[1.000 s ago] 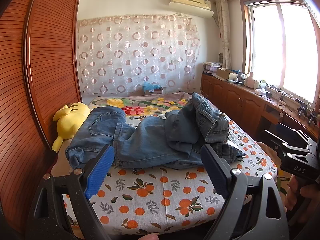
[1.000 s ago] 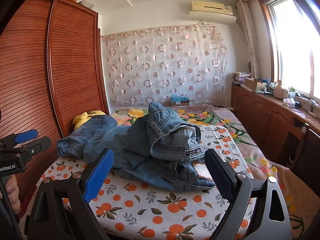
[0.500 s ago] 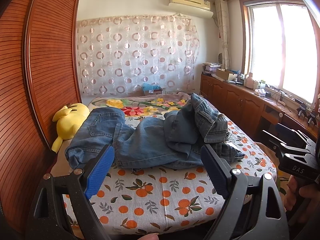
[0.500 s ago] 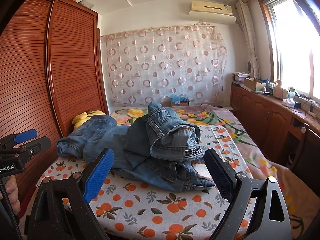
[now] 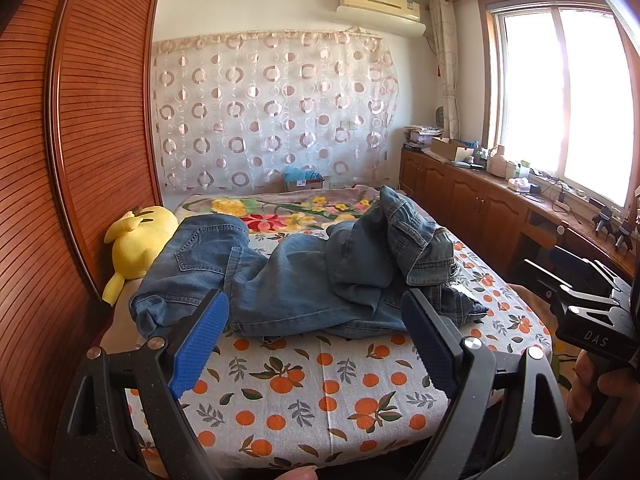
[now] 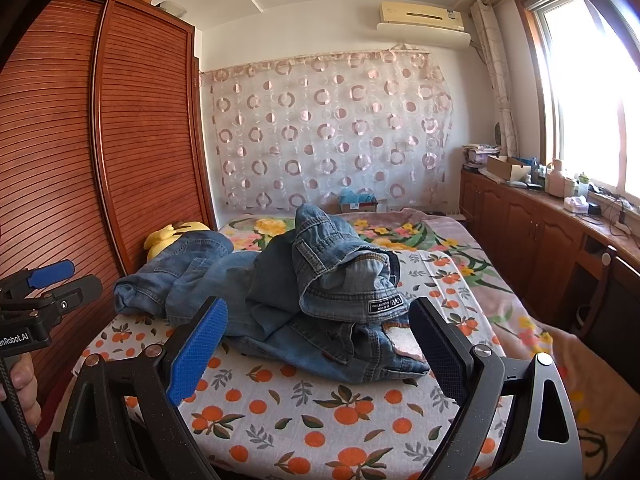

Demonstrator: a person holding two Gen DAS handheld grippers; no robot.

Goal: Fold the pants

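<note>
Almost nothing has changed over the last second: the jeans (image 5: 304,284) lie in the same crumpled heap on the bed (image 5: 320,392), waistband end bunched up toward the window side, one leg trailing toward the yellow plush toy (image 5: 140,240) by the wardrobe. The left gripper (image 5: 314,340) and right gripper (image 6: 318,344) have held their places short of the denim, each with its fingers spread wide and nothing between them. So folding has not begun, in my judgement; the heap first needs to be picked up at the waistband and shaken or spread flat on the orange-print sheet.
</note>
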